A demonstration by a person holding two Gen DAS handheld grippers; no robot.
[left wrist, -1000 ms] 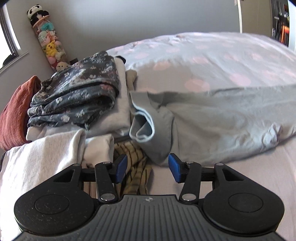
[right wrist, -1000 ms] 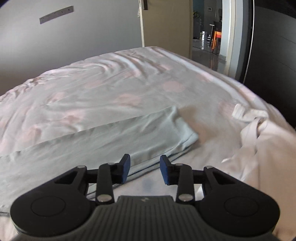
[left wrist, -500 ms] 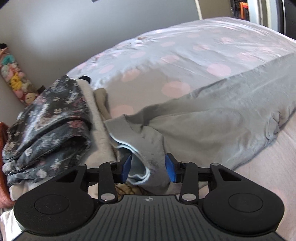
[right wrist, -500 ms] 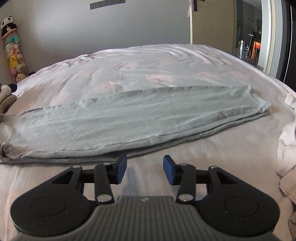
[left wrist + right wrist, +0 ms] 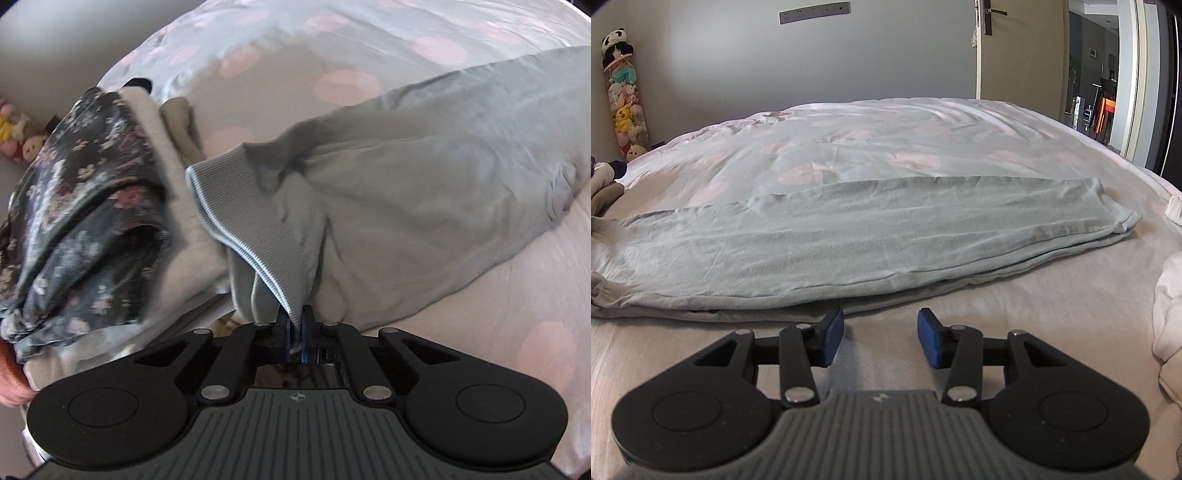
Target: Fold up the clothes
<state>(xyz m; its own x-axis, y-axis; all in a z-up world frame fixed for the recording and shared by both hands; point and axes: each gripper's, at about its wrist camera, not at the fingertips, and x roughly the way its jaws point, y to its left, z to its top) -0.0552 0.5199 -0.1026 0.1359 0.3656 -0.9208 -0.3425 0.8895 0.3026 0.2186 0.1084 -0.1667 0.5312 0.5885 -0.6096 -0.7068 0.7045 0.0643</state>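
Bedding patterned with pale pink dots (image 5: 886, 155) covers a wide bed that fills both views, with a grey wall behind it and an open doorway at the far right of the right wrist view. At the far left of that view a tall clear tube of plush toys (image 5: 624, 96) stands in the corner. In the left wrist view, a stack of folded clothes sits at the left edge of the bed, topped by a dark floral garment (image 5: 81, 206) lying on pale cream fabric (image 5: 184, 236). Just to the right of that stack is the ribbed, light-edged hem of the grey-green garment (image 5: 424, 206), which stretches away to the right across the bedding. The left gripper (image 5: 294, 332) points steeply down with its blue pads pressed together on that ribbed hem, a fold of the cloth pinched between them and pulled into taut creases. In the right wrist view the same grey-green garment (image 5: 849, 236) lies folded lengthwise into a long band running across the bed from left to right. The right gripper (image 5: 881, 341) hovers low over the bare sheet just in front of the garment's near edge, its blue pads apart with nothing between them. At the far right edge a white garment (image 5: 1171, 325) lies bunched on the sheet.
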